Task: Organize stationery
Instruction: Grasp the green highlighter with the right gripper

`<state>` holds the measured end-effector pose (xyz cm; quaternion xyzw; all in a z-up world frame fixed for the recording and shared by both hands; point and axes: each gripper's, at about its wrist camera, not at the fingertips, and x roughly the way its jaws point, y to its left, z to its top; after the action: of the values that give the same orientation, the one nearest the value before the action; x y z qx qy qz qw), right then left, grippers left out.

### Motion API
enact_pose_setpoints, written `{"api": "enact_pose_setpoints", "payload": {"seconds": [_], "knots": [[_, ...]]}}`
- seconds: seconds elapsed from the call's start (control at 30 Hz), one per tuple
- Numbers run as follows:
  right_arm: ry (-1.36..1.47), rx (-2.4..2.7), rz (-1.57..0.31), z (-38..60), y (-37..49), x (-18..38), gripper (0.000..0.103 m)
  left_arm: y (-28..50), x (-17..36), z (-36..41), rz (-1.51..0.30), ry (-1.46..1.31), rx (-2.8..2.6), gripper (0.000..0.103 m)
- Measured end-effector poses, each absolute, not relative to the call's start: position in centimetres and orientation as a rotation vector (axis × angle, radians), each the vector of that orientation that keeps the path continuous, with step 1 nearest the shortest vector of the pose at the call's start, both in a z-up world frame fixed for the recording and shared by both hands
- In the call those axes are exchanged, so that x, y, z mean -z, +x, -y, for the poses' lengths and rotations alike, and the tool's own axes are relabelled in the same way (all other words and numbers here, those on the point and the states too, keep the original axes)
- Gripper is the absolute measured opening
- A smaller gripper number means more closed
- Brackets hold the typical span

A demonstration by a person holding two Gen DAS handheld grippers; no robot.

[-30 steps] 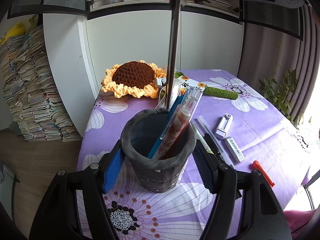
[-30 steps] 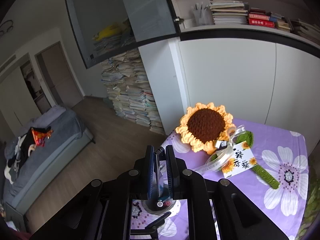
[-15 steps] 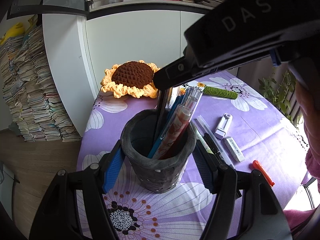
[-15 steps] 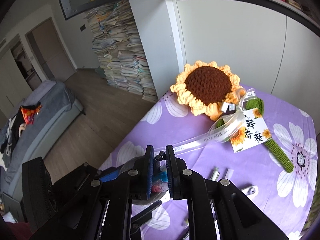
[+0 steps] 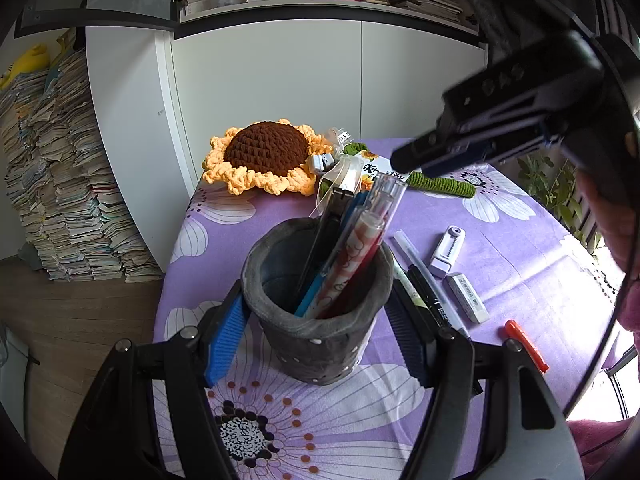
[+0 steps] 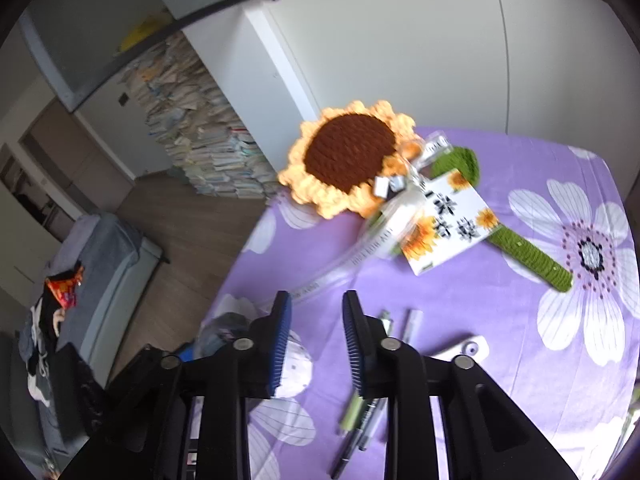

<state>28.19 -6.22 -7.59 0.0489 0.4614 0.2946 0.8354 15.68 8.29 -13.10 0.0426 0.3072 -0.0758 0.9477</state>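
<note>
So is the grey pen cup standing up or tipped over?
Standing up. The grey pen cup sits on its base on the purple tablecloth, mouth upward, pens leaning inside it.

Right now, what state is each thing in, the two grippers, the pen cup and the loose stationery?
Left hand-held gripper: fingers on both sides of the pen cup, contact unclear.
Right hand-held gripper: open, empty.
Pen cup: upright, pens leaning inside.
Eraser: flat on the tablecloth.
Orange pen: lying loose.
Correction tape: lying loose.

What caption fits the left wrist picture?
Left gripper brackets the grey pen cup, now holding several pens, on the purple floral tablecloth.
</note>
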Motion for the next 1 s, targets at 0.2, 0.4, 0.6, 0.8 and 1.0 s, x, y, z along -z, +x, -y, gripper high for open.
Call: {"api": "enact_pose_setpoints", "payload": {"seconds": [0.2,0.4,0.6,0.8,1.0], "knots": [[0.080,-0.526,-1.172,5.8,31.4,14.6,0.038,15.5,13.1,-8.3,-0.630,0.090,0.155,0.067],[0.075,-0.514,-1.210,5.0,32.3,16.4,0.038,15.4,13.0,-8.2,-0.632,0.090,0.155,0.067],[0.016,-0.501,-1.200,3.6,32.2,16.6,0.038,15.4,13.0,-8.1,-0.633,0.091,0.155,0.067],[-0.039,-0.446,-1.184,2.3,32.1,17.1,0.038,15.6,13.1,-8.2,-0.635,0.086,0.156,0.067],[-0.118,-0.431,-1.153,1.1,31.1,17.1,0.017,15.6,13.0,-8.1,-0.634,0.084,0.154,0.068]]}}
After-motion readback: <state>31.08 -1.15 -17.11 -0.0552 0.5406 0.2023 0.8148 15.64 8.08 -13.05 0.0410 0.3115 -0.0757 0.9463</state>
